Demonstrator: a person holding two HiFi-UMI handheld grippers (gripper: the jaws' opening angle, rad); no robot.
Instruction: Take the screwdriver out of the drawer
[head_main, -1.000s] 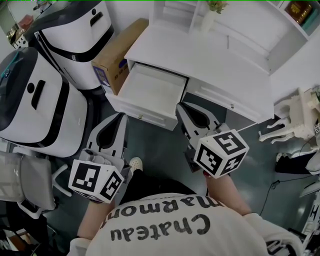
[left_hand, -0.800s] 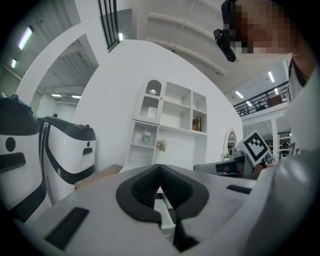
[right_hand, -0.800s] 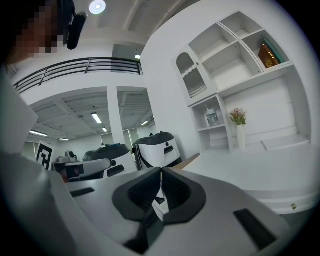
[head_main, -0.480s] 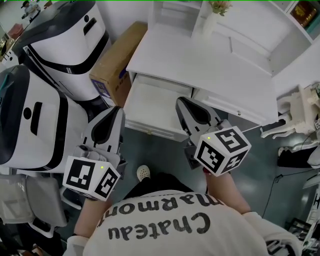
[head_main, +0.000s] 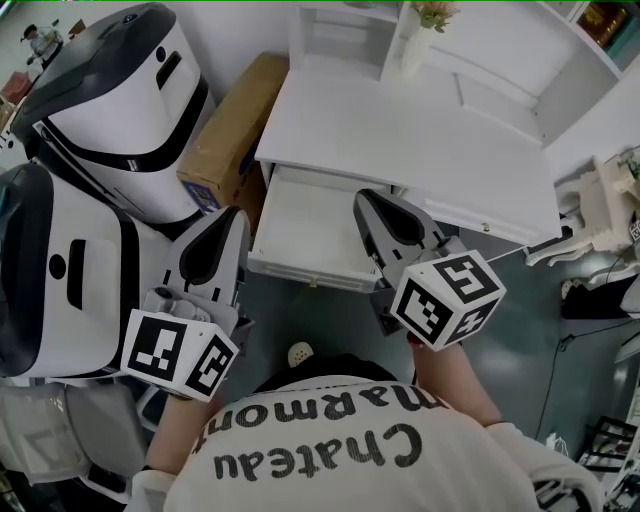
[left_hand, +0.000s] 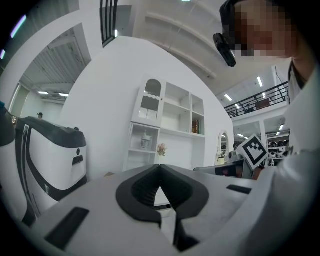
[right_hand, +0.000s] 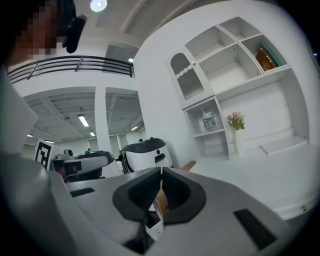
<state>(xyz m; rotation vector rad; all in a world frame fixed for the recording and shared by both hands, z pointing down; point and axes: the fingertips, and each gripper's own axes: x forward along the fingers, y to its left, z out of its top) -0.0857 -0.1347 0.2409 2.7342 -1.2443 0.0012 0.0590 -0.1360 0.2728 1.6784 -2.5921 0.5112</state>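
The white worktop (head_main: 420, 130) spreads out ahead of my fingers, with a shelf unit (head_main: 340, 35) at its back. Two big white-and-black machines (head_main: 110, 110) stand to the left of my left fingers. The drawer (head_main: 310, 225) hangs pulled open from the worktop's front, straight ahead and between my two sets of fingers. I cannot make out the screwdriver in any view. A cardboard box (head_main: 230, 130) leans beyond my left fingers, between the machines and the worktop. My left gripper (head_main: 240, 212) points at the drawer's left front corner, its fingers pressed together with nothing in them. My right gripper (head_main: 360, 195) sits over the drawer's right front corner, its fingers also together and empty. A small vase of flowers (head_main: 418, 40) stands far ahead on the worktop.
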